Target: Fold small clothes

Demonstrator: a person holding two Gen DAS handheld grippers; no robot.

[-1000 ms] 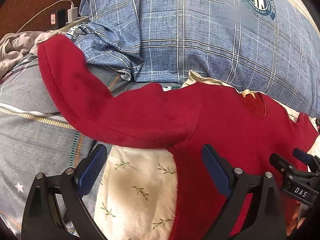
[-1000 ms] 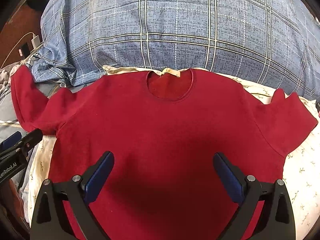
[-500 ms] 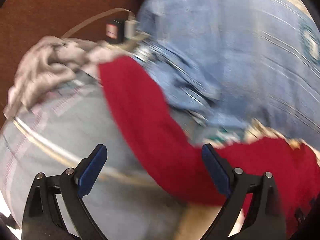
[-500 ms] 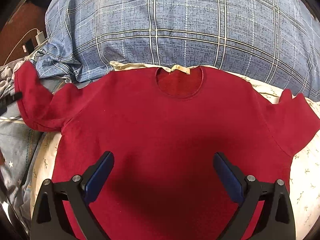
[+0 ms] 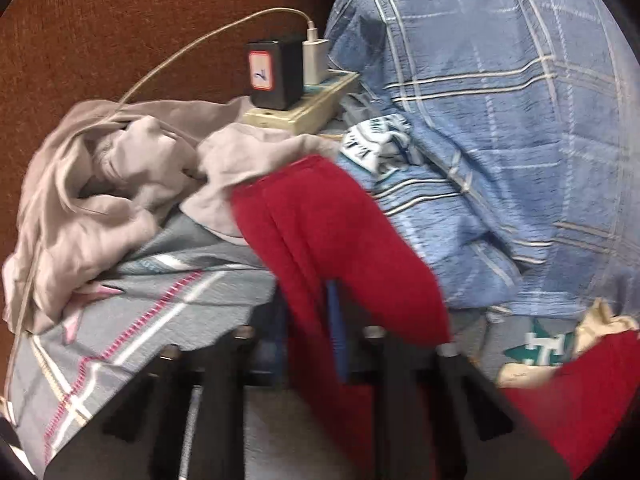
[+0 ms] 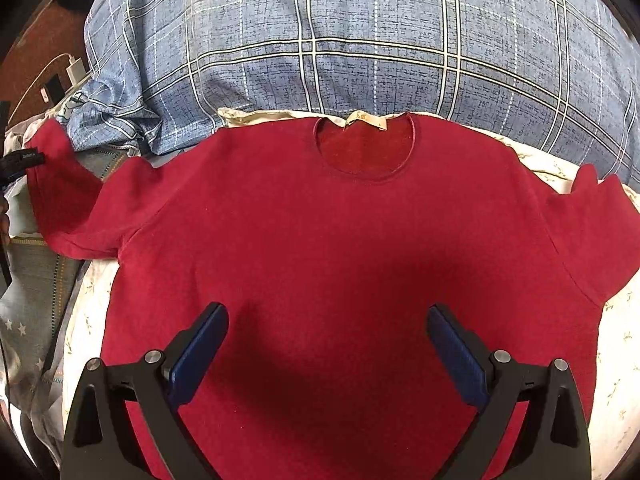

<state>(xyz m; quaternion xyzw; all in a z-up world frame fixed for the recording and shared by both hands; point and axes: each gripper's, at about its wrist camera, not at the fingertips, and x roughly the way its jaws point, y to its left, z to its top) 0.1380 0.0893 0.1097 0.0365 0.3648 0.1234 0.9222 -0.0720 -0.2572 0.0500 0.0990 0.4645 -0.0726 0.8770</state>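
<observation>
A red sweater (image 6: 340,248) lies flat, front up, on a floral cream sheet, neck toward the blue plaid pillow. Its left sleeve (image 6: 68,196) stretches out to the left. In the left wrist view that red sleeve (image 5: 336,248) runs between my left gripper's fingers, and my left gripper (image 5: 308,320) is shut on it near the cuff end; the image is blurred. The left gripper also shows at the left edge of the right wrist view (image 6: 24,160), at the sleeve. My right gripper (image 6: 328,348) is open and empty above the sweater's lower body.
A blue plaid pillow (image 6: 360,40) lies behind the sweater. A crumpled beige garment (image 5: 112,192) sits left of the sleeve. A power strip (image 5: 304,108) with a black adapter and white charger stands behind it. A grey patterned blanket (image 5: 140,304) covers the left.
My left gripper swung left along the sleeve toward the cuff and closed on it. My right gripper stayed open and rose slightly above the sweater.
</observation>
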